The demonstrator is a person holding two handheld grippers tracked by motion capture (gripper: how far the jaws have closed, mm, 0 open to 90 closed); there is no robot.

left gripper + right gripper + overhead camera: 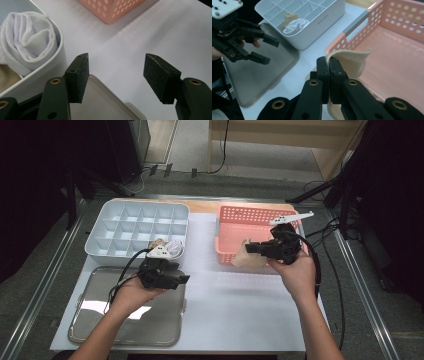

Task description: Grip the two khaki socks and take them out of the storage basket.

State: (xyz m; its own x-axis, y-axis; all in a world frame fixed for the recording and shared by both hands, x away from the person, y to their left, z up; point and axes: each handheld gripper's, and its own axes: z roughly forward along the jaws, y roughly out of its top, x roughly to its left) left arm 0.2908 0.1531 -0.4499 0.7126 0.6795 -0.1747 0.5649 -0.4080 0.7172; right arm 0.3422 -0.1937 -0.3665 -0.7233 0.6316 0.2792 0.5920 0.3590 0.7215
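Note:
My right gripper [251, 248] [328, 62] is shut on a beige cloth [245, 258] [351, 62], which it holds over the front left corner of the pink perforated basket [255, 213] [392, 52]. The cloth folds over the jaw tips and hangs below them. My left gripper [184, 279] [116, 75] [273, 52] is open with nothing between its pads. It hovers over the far right corner of the metal tray [100, 320] [105, 105], just beside the white compartment box [100, 220] [50, 72].
In the box's near right compartments lie a rolled white sock [27, 37] [295, 26] and a beige one [6, 76] [290, 17]. White table surface [235, 295] lies between tray and basket. Cables trail off the table's right side.

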